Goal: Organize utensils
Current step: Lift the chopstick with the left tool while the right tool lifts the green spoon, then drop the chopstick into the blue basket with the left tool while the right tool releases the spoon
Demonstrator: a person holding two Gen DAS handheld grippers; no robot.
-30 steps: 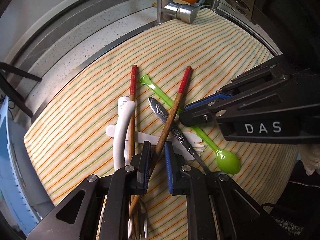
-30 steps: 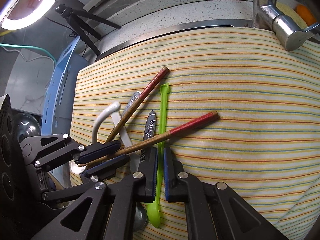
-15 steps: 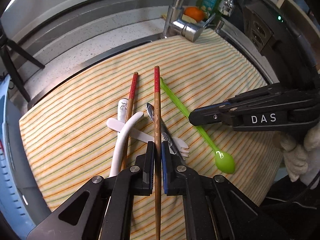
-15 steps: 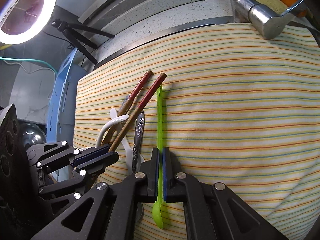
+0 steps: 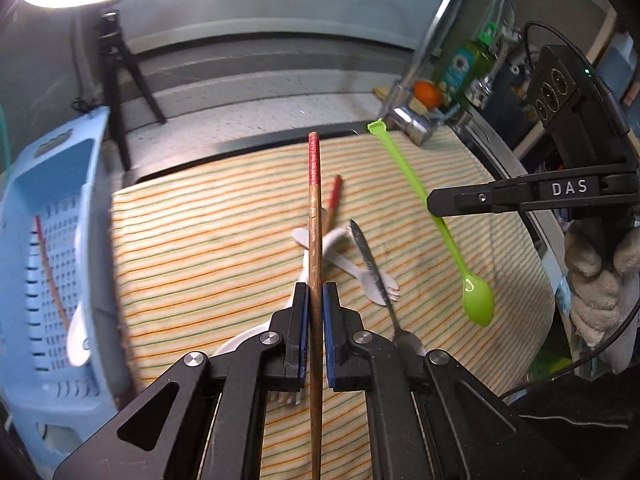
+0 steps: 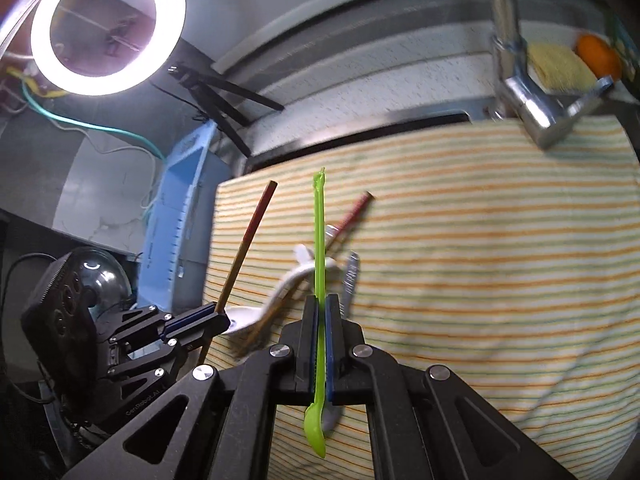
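Chopstick w/ red end [image 5: 315, 216] is sitting pinched in the left gripper [image 5: 315, 320], jaws pressed onto the shaft low down, red end pointing up and away, clear of the cloth. Prob gripped there so the long end is hanging free for dropping into the rack.

Green spoon [image 5: 444, 226] is hanging in the right gripper [image 6: 319, 324], jaws clamping the handle partway along, bowl toward the camera, tip of handle away. Both off the striped cloth [image 5: 200, 248], one item per hand, so likely sorting two at once.

Rest of the pile is lying on the cloth mid-frame: 2nd red-end chopstick [image 5: 333, 200], white fork [image 5: 360, 270], metal utensil [image 5: 368, 264], white spoon [image 6: 260, 312], all crossing each other.

Blue basket [image 5: 48, 248] is standing just beside the cloth's left edge, already holding what looks like a chopstick and a white utensil; blurry. Judging that's the drop target. Faucet [image 5: 416, 120] at far edge of cloth.
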